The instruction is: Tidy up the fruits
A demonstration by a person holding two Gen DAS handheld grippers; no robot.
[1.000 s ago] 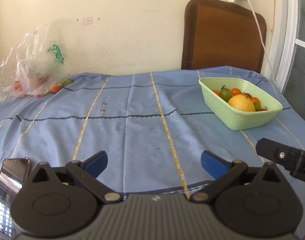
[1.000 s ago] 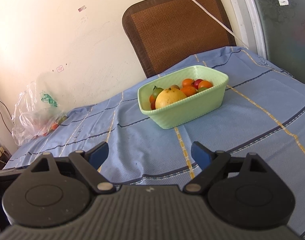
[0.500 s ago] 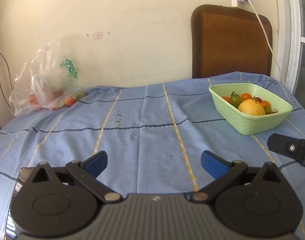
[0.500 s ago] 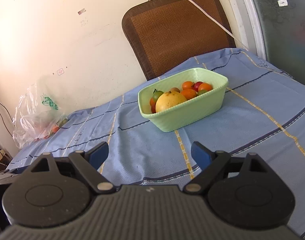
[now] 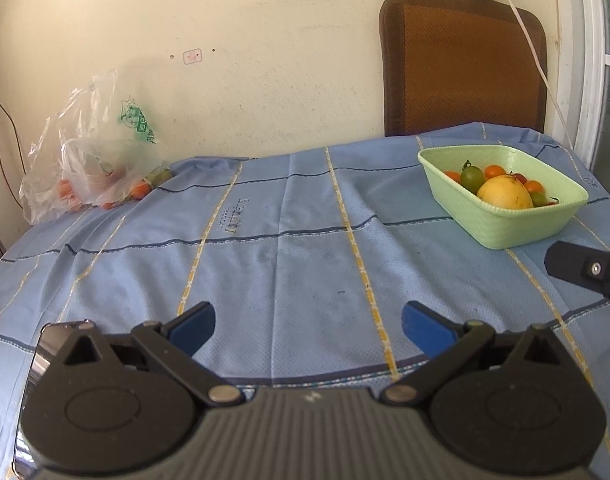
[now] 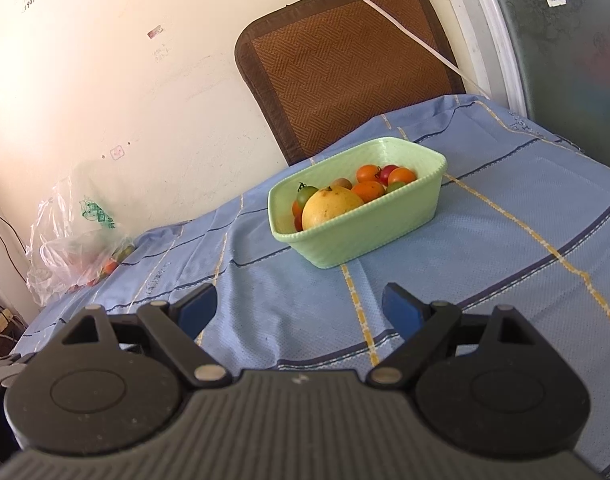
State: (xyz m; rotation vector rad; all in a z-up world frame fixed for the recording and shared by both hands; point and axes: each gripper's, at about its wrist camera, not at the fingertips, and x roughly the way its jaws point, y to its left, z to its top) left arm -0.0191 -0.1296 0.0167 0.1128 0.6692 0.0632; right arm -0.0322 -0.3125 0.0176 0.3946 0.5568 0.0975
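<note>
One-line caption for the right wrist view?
Open right tool faces a green basket of fruit on a blue tablecloth; a plastic bag lies far left.

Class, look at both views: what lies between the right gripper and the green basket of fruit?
Only bare blue tablecloth, crossed by a yellow stripe, lies between the right gripper and the green basket; the right wrist view shows it.

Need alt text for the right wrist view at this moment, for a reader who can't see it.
A pale green basket holding a large yellow fruit and small orange, red and green fruits sits on a blue striped tablecloth, ahead of the open, empty right hand-held gripper. A clear plastic bag with more fruit lies far left by the wall; a brown chair back stands behind.
</note>
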